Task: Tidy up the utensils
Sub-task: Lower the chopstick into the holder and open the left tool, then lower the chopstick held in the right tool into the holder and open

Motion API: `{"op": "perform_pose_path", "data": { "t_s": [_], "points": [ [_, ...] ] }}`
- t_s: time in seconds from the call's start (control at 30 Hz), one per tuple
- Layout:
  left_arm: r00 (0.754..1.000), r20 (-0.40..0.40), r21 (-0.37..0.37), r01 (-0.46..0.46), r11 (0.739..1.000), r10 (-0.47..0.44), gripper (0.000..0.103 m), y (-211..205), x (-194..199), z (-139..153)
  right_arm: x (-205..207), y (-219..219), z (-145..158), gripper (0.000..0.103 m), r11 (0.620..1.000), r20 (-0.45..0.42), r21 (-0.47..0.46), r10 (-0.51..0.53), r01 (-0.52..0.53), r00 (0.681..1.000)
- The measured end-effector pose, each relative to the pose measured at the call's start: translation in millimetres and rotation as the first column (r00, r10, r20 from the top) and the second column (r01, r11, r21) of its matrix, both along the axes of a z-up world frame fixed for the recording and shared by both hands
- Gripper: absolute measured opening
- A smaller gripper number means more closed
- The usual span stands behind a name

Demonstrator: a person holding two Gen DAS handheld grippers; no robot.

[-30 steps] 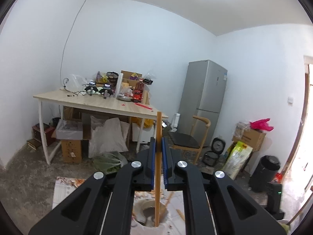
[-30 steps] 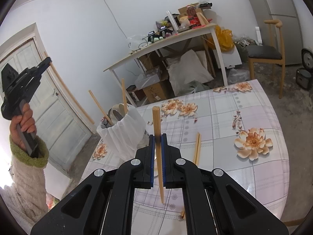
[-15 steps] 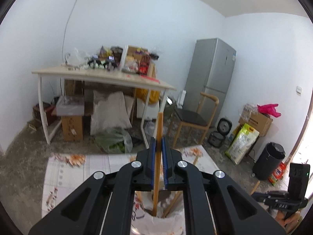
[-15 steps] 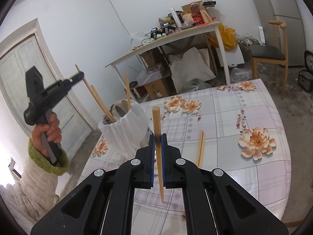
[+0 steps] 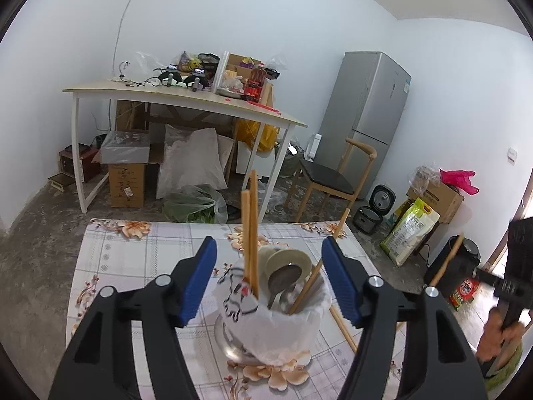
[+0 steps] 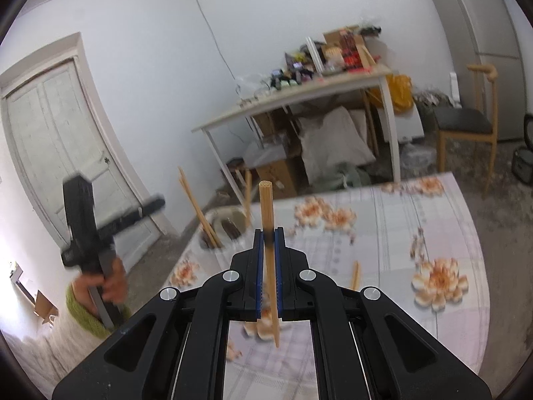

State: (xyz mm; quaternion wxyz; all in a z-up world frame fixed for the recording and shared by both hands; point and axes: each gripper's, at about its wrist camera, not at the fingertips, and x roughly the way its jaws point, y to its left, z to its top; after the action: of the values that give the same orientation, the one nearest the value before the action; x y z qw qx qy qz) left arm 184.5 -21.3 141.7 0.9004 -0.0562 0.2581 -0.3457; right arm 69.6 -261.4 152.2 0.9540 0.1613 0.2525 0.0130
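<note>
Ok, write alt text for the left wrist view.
The left gripper, its jaws just opened wide, hovers over a bag-lined utensil holder on a floral tablecloth, with two upright chopsticks and a metal spoon standing inside. Another chopstick lies on the cloth beside the holder.

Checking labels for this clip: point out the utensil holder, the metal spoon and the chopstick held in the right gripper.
utensil holder (image 5: 266,330), left wrist view, white front wall
metal spoon (image 5: 283,278), left wrist view, bowl
chopstick (image 6: 267,213), right wrist view, upper shaft

holder (image 5: 266,320) on table (image 5: 133,260) | chopsticks (image 5: 250,233), spoon (image 5: 283,280) in holder | loose chopstick (image 6: 355,275) right of holder
</note>
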Motion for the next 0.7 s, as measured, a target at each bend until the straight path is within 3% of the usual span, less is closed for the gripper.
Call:
{"op": "perform_pose_path", "data": {
  "t_s": [0.13, 0.37, 0.7],
  "points": [
    [0.999, 0.028, 0.003, -0.019, 1.0, 0.019, 0.074, 14.7, -17.4, -1.2, 8.8, 2.4, 32.8, 0.004, 1.0, 0.084, -0.01, 0.018, -0.017, 0.996],
    [0.994, 0.092, 0.103, -0.064, 0.993, 0.055, 0.083, 29.9, -50.6, -21.4, 38.6, 13.8, 71.8, 0.004, 0.998, 0.172, -0.029, 0.059, -0.055, 0.983],
    [0.999, 0.008, 0.143, -0.04, 0.989, 0.039, 0.087, 34.8, -72.1, -59.7, 95.6, 36.6, 65.9, 0.004, 0.996, 0.177, -0.036, 0.082, -0.077, 0.981]
  ]
}}
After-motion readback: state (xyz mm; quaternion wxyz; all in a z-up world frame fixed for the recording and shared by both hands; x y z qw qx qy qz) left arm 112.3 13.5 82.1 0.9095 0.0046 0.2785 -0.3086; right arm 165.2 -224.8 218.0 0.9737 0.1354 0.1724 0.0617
